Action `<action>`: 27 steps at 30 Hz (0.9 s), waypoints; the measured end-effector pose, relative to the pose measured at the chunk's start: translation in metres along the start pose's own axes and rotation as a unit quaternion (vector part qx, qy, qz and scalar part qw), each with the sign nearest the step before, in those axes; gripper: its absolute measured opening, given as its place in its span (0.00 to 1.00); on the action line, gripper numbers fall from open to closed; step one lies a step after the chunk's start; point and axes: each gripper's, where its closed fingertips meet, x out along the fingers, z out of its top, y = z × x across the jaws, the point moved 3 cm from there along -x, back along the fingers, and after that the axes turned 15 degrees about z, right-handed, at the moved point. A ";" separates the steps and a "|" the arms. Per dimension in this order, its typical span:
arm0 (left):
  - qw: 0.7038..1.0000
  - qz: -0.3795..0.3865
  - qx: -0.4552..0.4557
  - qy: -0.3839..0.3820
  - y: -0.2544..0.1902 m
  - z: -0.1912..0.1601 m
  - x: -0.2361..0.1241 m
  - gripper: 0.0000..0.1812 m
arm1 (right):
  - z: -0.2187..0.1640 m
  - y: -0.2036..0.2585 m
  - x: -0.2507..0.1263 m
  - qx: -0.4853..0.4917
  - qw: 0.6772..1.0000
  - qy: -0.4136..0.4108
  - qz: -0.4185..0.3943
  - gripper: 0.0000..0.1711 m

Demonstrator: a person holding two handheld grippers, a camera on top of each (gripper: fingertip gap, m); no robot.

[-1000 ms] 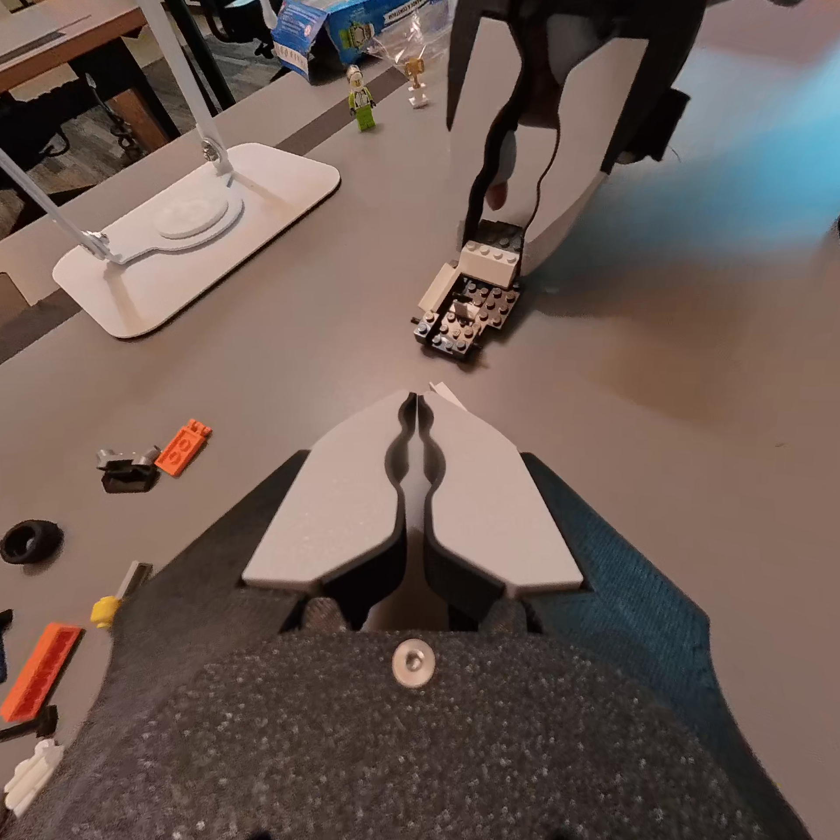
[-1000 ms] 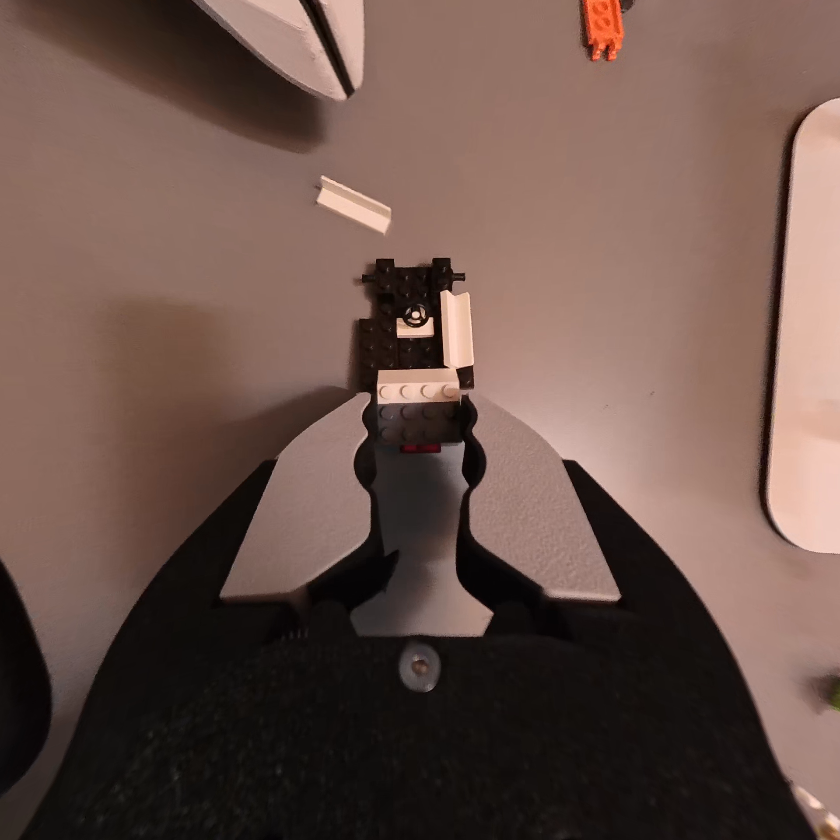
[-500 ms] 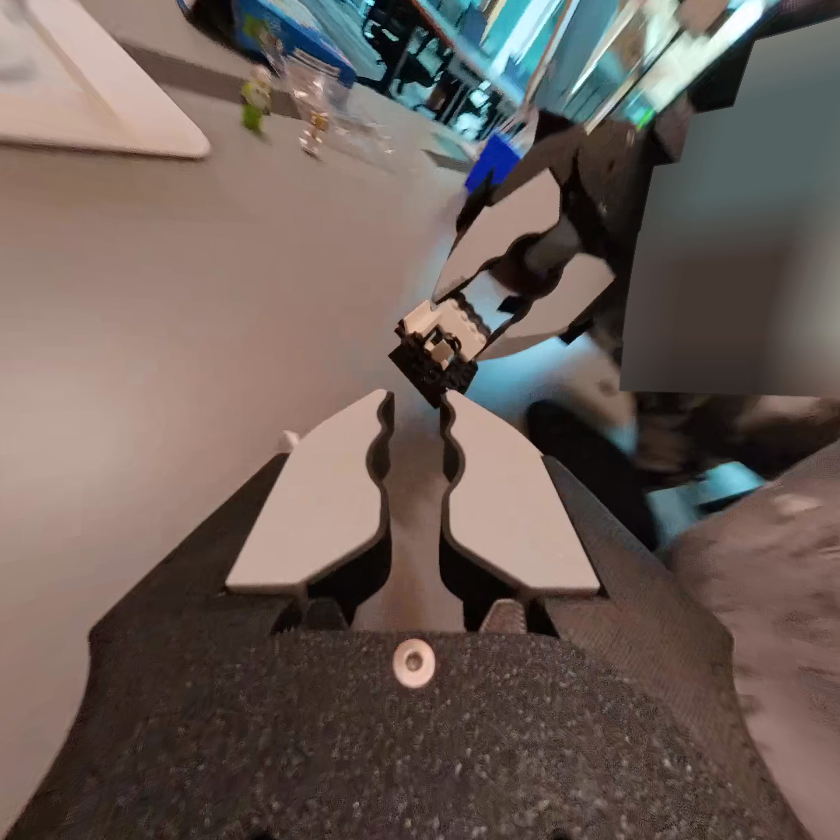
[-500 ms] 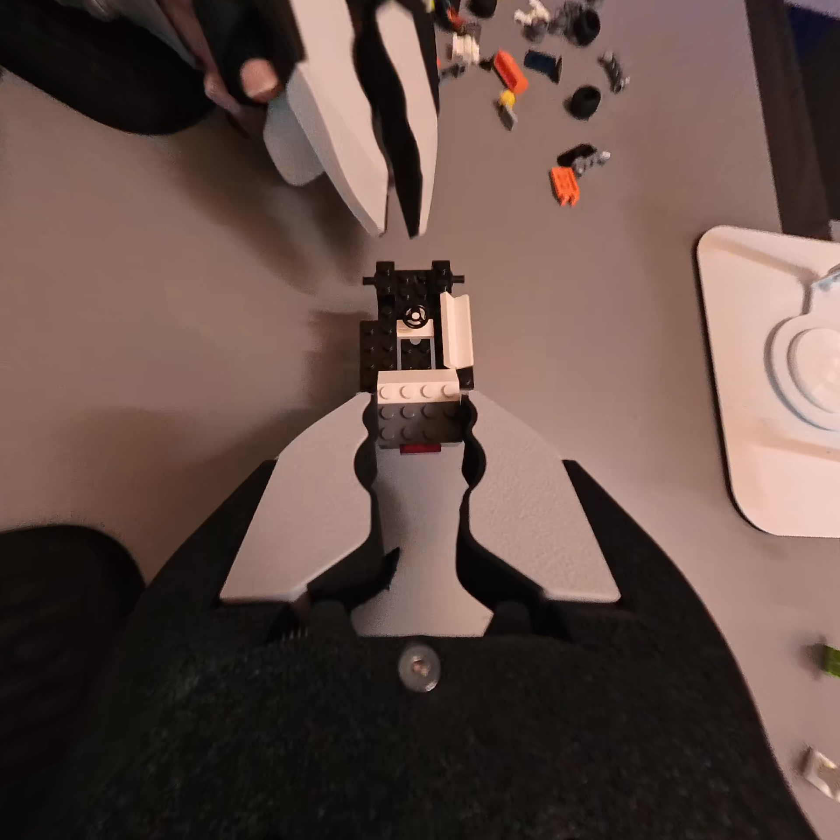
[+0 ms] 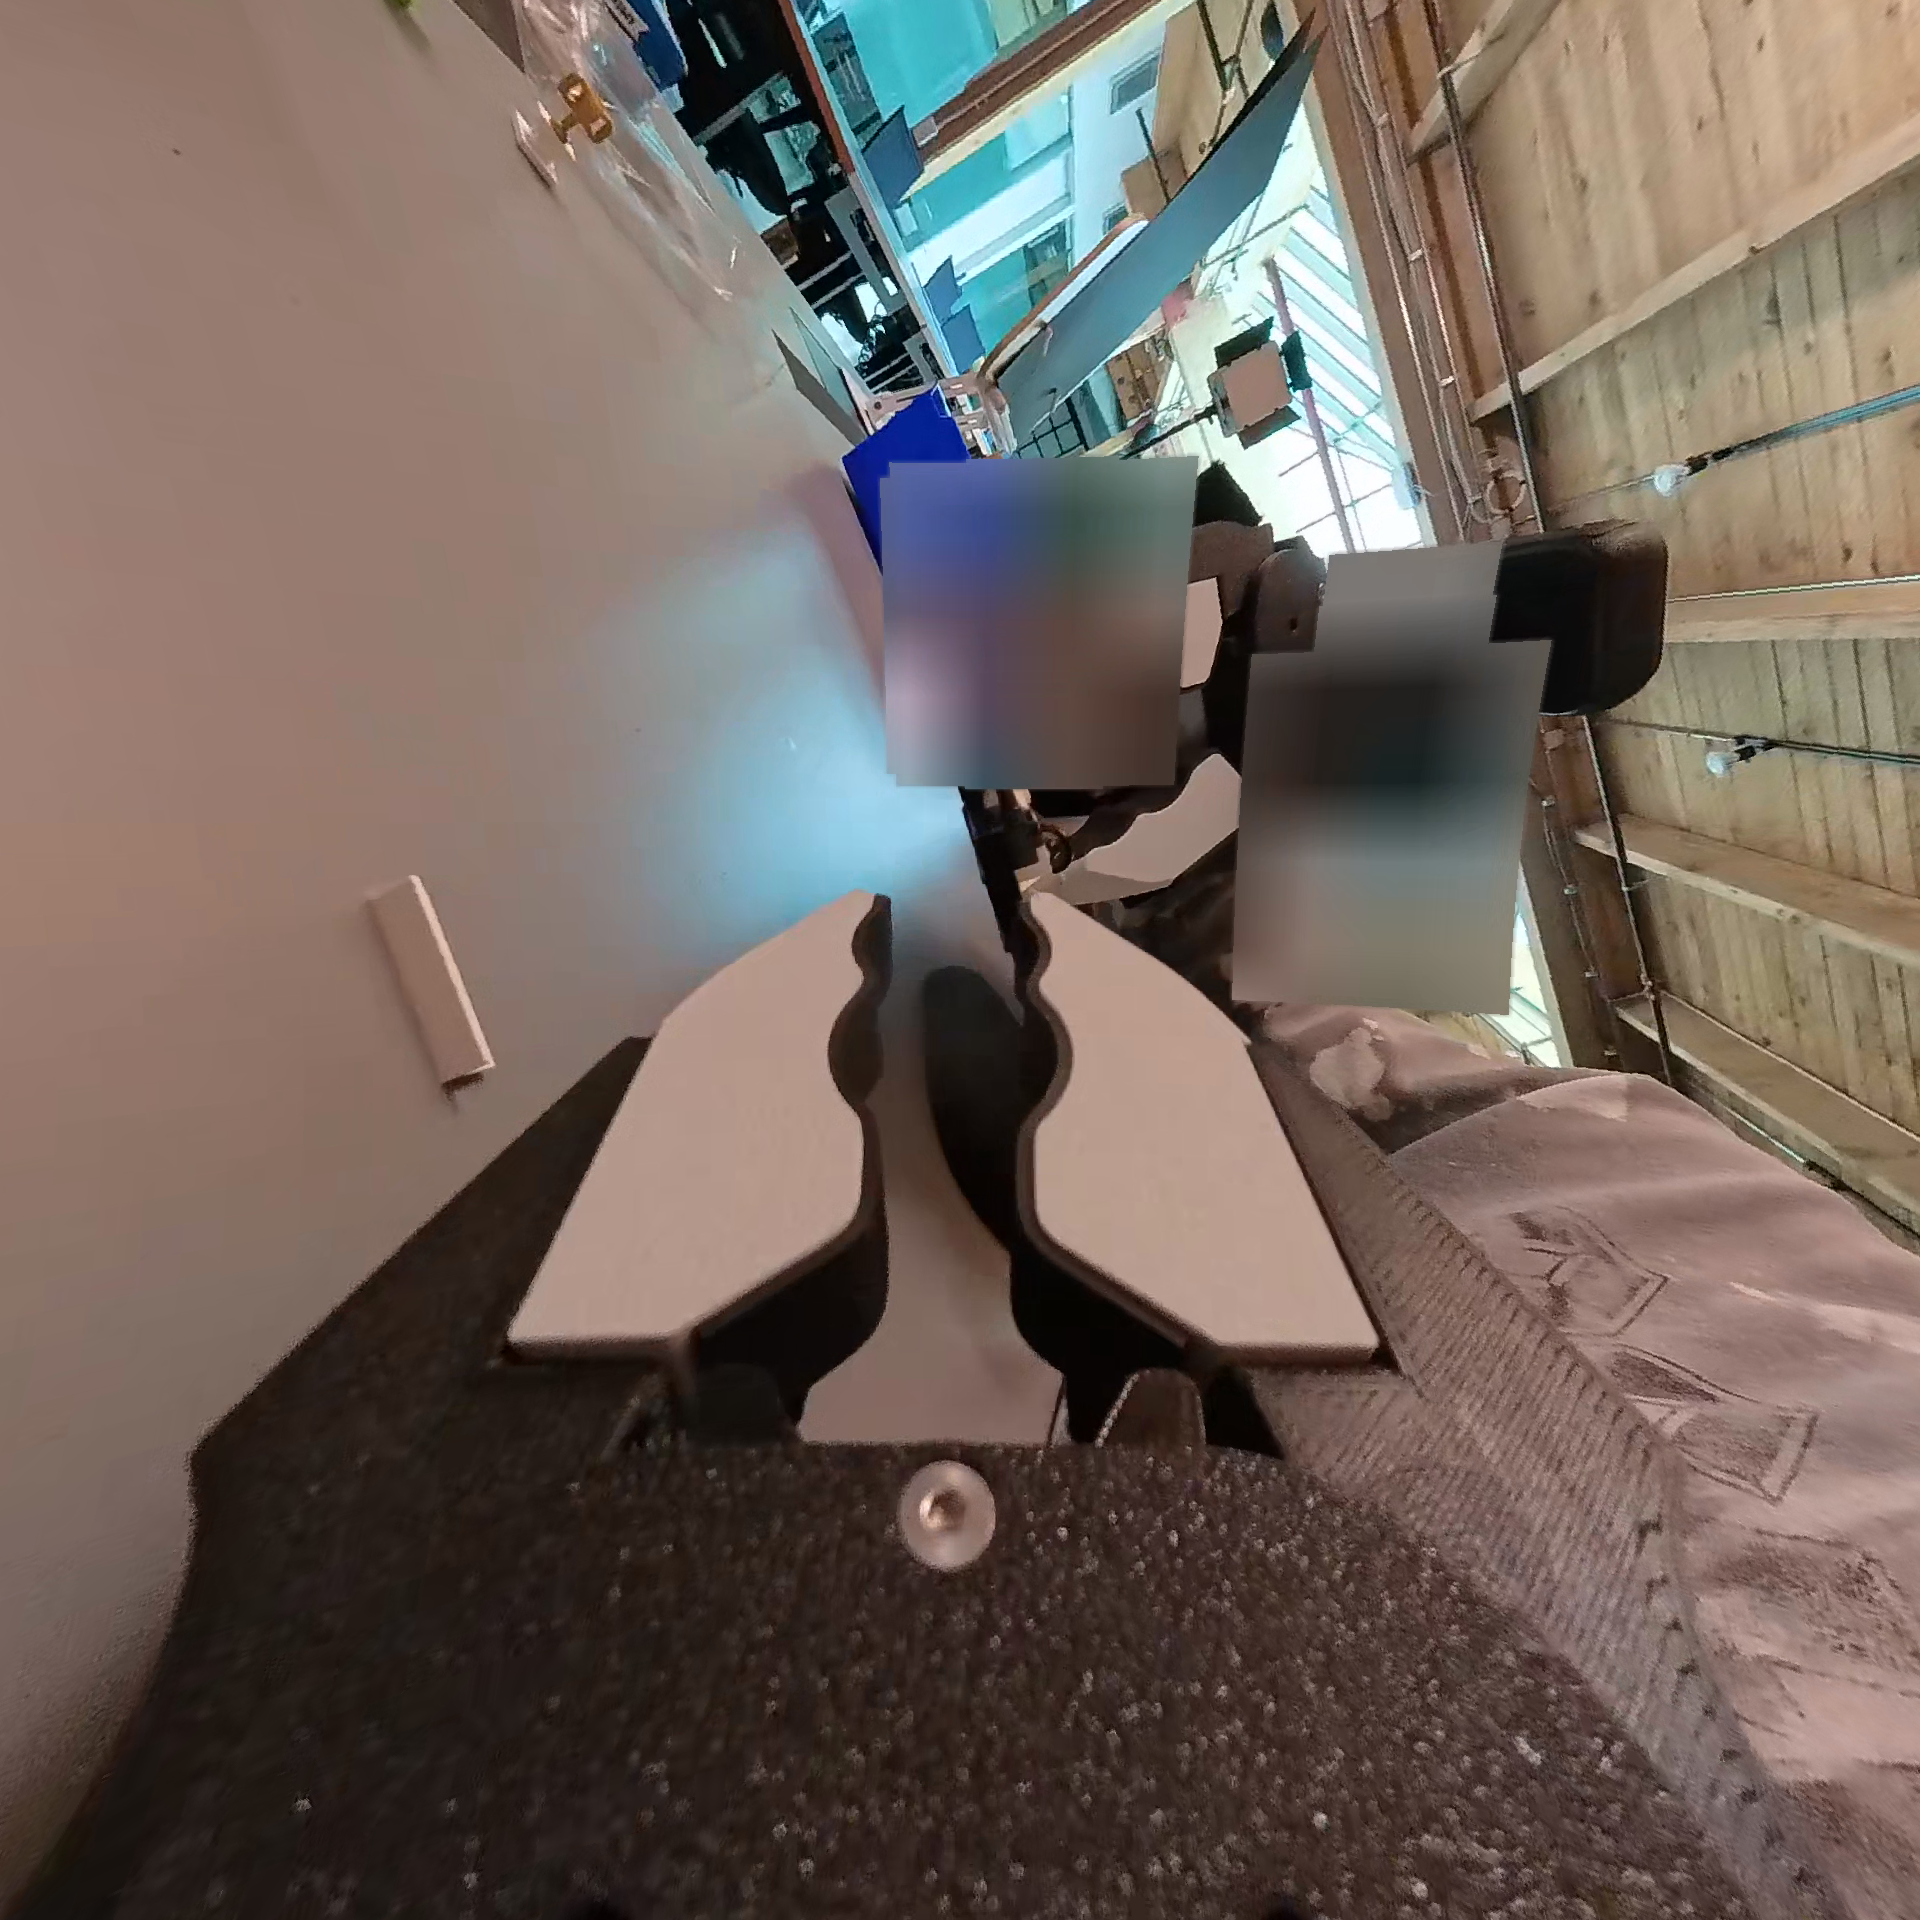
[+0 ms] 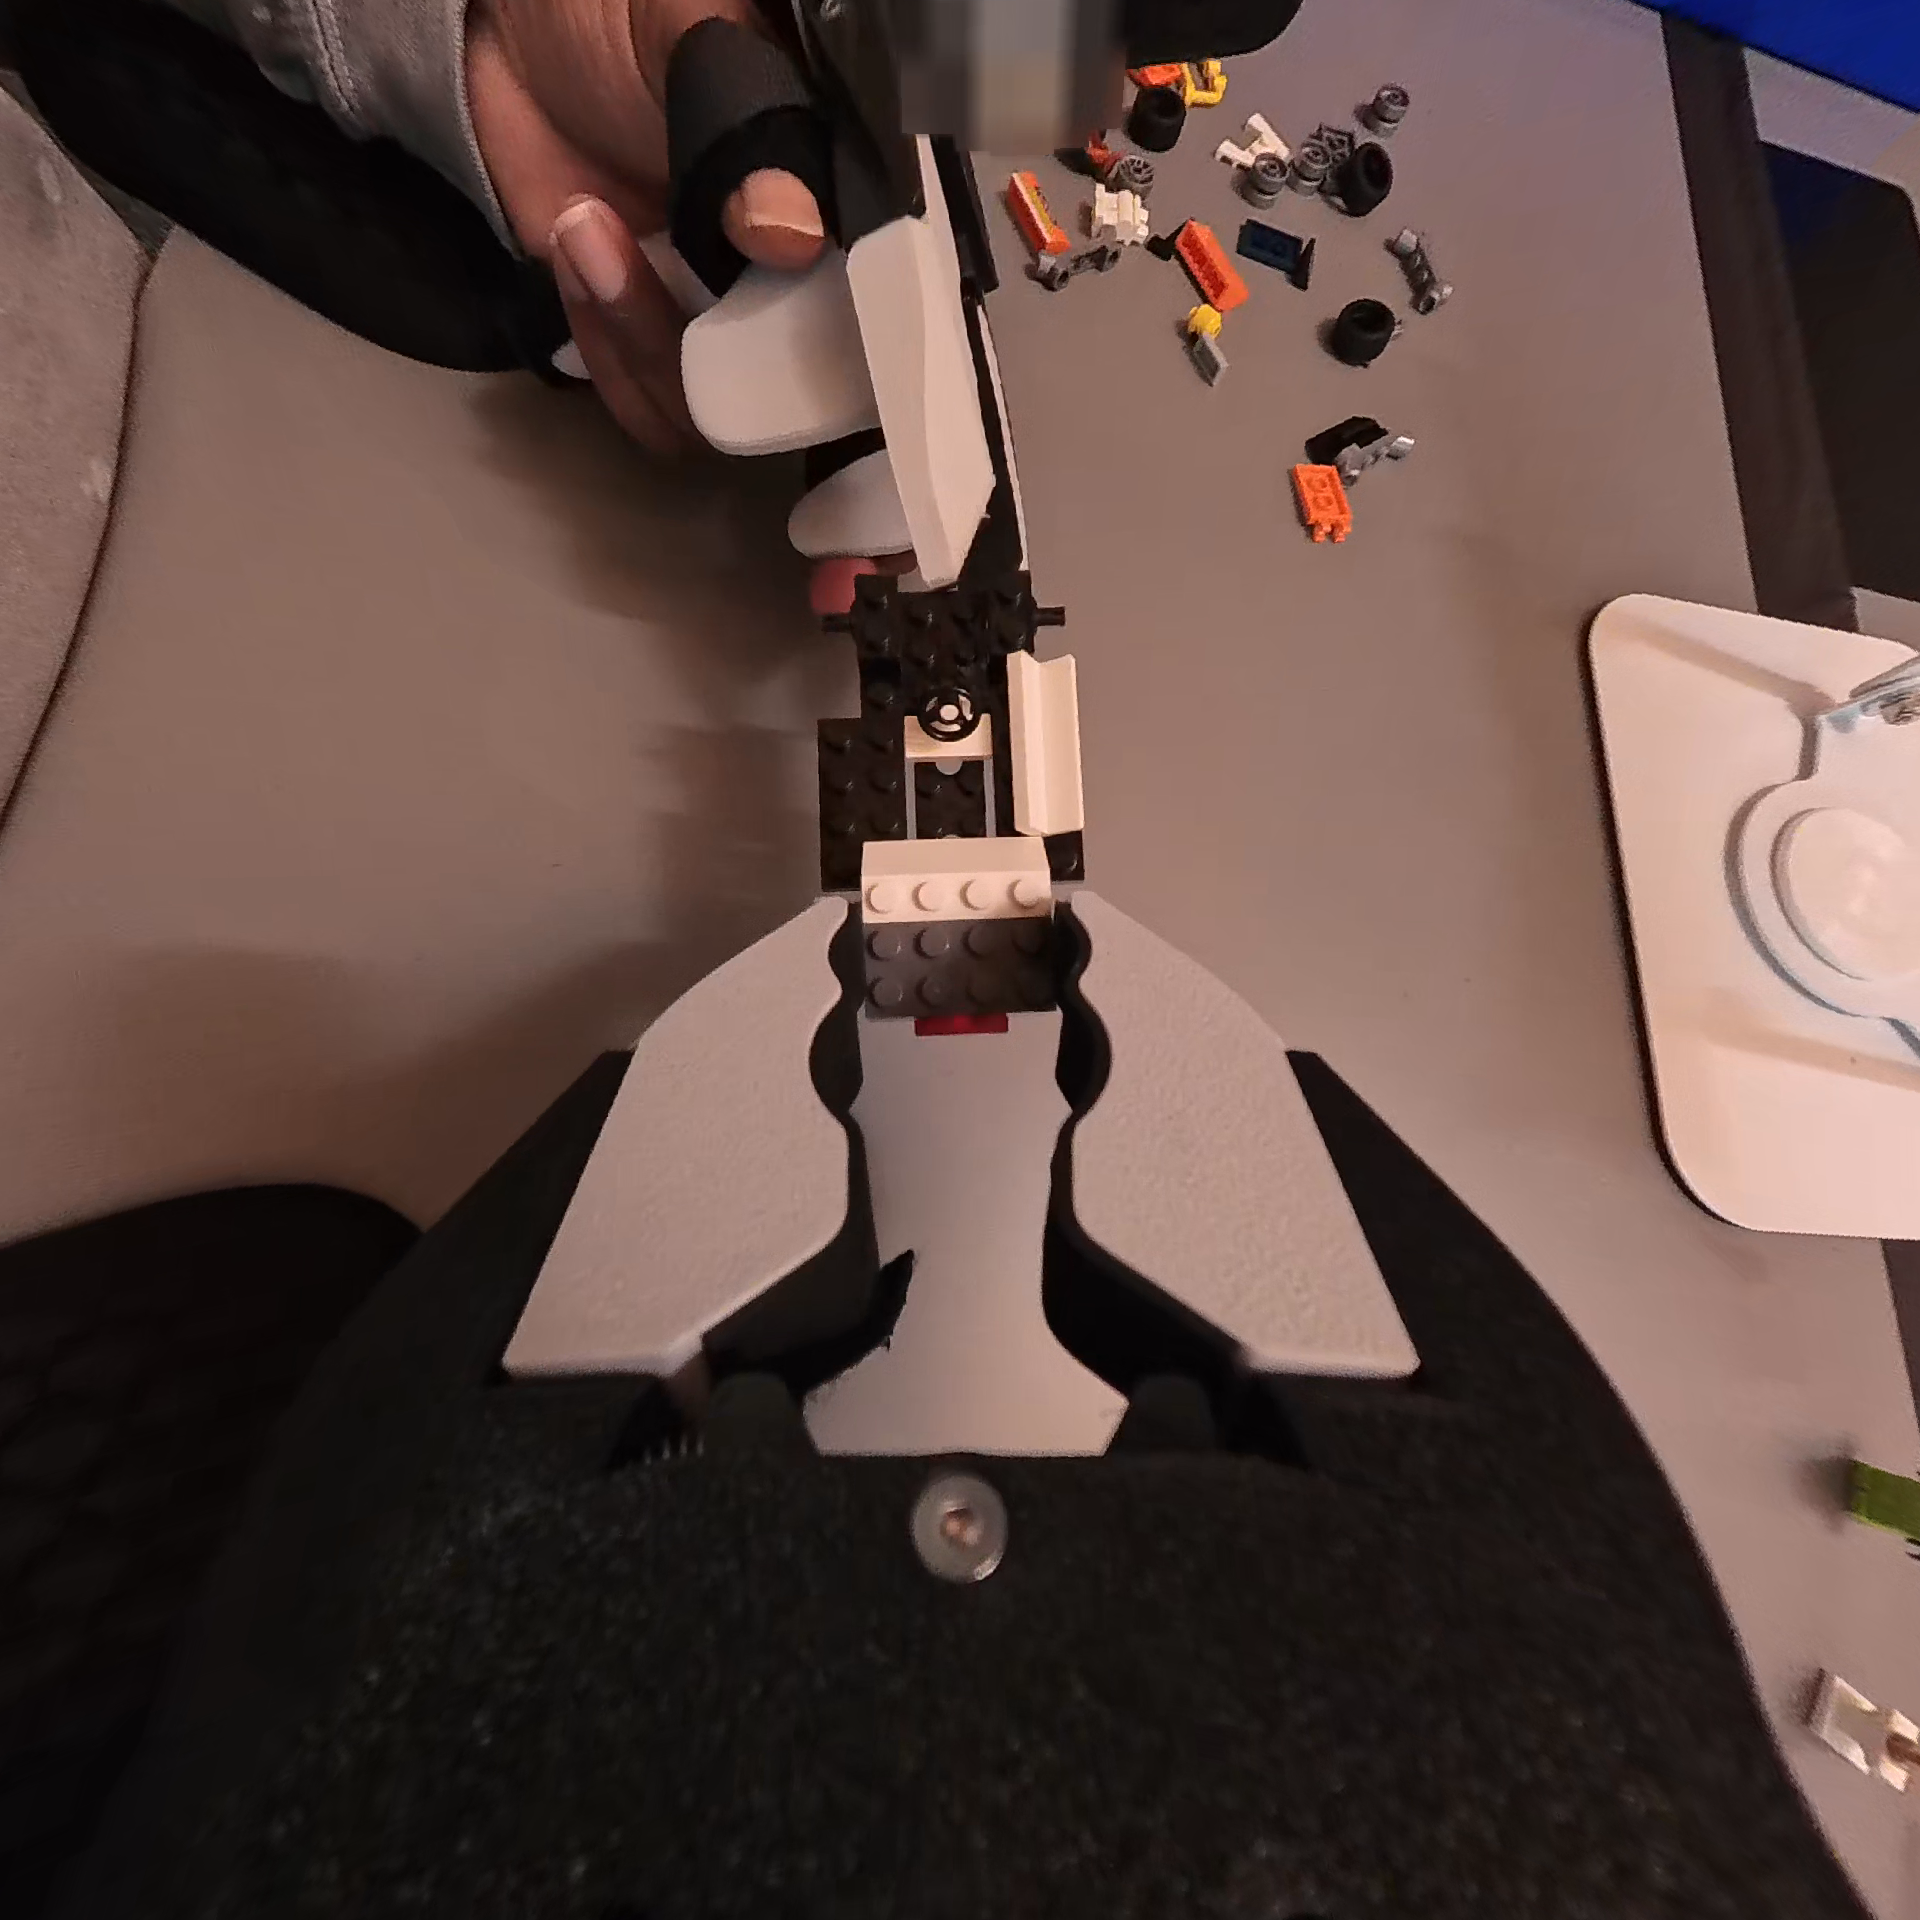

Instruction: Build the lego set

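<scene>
The table point(image 6: 1247, 727) looks smooth and matt grey, and the lego model point(image 6: 951, 790) above it is hard studded plastic, black and white, with a slight sheen on the white slope. Both grippers' fingers point(image 6: 1195, 1143) have a matt, finely grained pale surface, set in speckled rough black bodies point(image 5: 727, 1662) with a shiny metal screw point(image 5: 943, 1527). Raw wooden planks point(image 5: 1714, 312) line the wall, and the lamp base point(image 6: 1714, 935) is smooth white plastic.

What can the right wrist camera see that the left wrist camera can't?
Only the right wrist view shows the scattered small orange, black and grey loose pieces, the white flat lamp base and a hand. Only the left wrist view shows a long white loose piece and the wooden wall. Both show the black-and-white lego car build and the grey table.
</scene>
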 end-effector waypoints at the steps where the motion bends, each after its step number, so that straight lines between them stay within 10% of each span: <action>1: 1.000 -0.004 -0.001 0.001 -0.001 -0.001 0.000 0.13 | 0.000 0.000 0.000 0.000 1.000 -0.001 0.000 0.20; 27: 0.998 -0.037 -0.041 0.018 -0.004 -0.007 0.003 0.04 | 0.011 0.001 0.012 -0.015 1.000 -0.012 -0.002 0.20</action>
